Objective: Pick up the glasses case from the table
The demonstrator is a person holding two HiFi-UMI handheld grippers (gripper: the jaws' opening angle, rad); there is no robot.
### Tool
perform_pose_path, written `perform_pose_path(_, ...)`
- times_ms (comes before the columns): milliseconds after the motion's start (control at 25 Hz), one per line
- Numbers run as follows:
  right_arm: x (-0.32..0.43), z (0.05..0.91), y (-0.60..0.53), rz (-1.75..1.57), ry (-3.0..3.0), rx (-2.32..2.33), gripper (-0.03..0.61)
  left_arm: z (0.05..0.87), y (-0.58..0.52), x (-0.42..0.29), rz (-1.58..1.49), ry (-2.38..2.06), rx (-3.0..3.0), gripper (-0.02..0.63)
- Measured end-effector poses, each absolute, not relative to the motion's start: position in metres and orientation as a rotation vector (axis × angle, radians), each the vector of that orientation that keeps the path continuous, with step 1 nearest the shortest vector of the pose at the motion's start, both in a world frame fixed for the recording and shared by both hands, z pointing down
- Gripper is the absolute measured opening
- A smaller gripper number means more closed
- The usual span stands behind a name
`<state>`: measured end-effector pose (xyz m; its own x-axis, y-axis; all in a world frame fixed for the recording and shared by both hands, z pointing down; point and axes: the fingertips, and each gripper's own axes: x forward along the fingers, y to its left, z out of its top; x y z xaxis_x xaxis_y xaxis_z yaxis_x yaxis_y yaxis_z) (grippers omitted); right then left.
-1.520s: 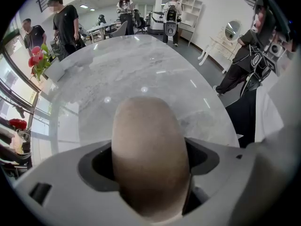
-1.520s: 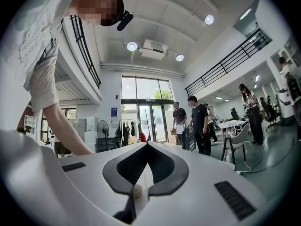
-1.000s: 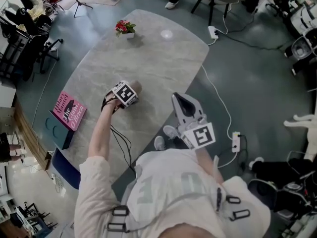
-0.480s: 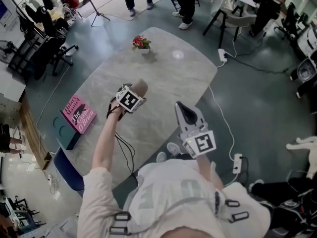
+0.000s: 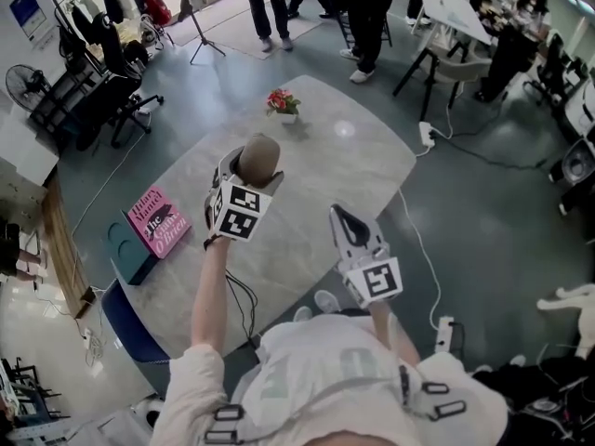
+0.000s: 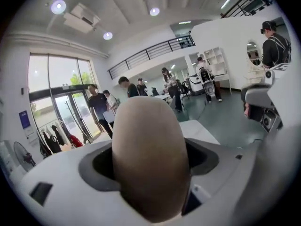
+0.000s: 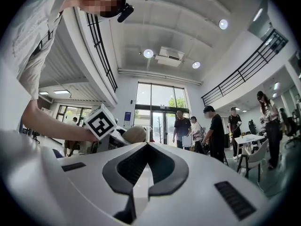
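Observation:
The tan, rounded glasses case (image 5: 259,155) is off the grey marble table (image 5: 316,170), held high above it. My left gripper (image 5: 252,167) is shut on it, jaws pointing upward. In the left gripper view the case (image 6: 146,159) fills the middle, clamped between the two white jaws of that gripper (image 6: 148,173). My right gripper (image 5: 340,216) hovers over the table's near edge, shut, with nothing in it. In the right gripper view its jaws (image 7: 139,173) meet, and the case (image 7: 135,134) shows beyond them beside the left gripper's marker cube (image 7: 101,122).
A pink book (image 5: 158,222) lies on a dark box at the table's left end. A small pot of red flowers (image 5: 282,103) stands at the far end. Cables trail on the floor on the right. People and chairs stand beyond the table.
My left gripper has risen and tipped upward with the glasses case in it, from just above the table to well clear of it. The right gripper has hardly moved.

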<state>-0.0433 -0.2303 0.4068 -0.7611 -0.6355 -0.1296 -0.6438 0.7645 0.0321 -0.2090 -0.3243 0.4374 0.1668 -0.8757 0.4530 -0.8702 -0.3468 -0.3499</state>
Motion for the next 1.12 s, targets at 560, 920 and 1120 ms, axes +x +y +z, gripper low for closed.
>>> perform_pose_path(560,-0.057,0.396,-0.232,0.181,2.856,-0.998,0.002,0.316,-0.242,-0.21,-0.173,2.047,-1.916,0.407)
perform_pose_path(920,-0.054,0.399,-0.233,0.162,2.865,-1.007,0.002,0.34,-0.186,-0.224,0.034,2.172,-1.822,0.408)
perform_pose_path(1120,-0.057,0.395,-0.234,0.139,2.843,-0.984,0.002,0.358,-0.186,-0.222,-0.026,2.17,-1.865,0.408)
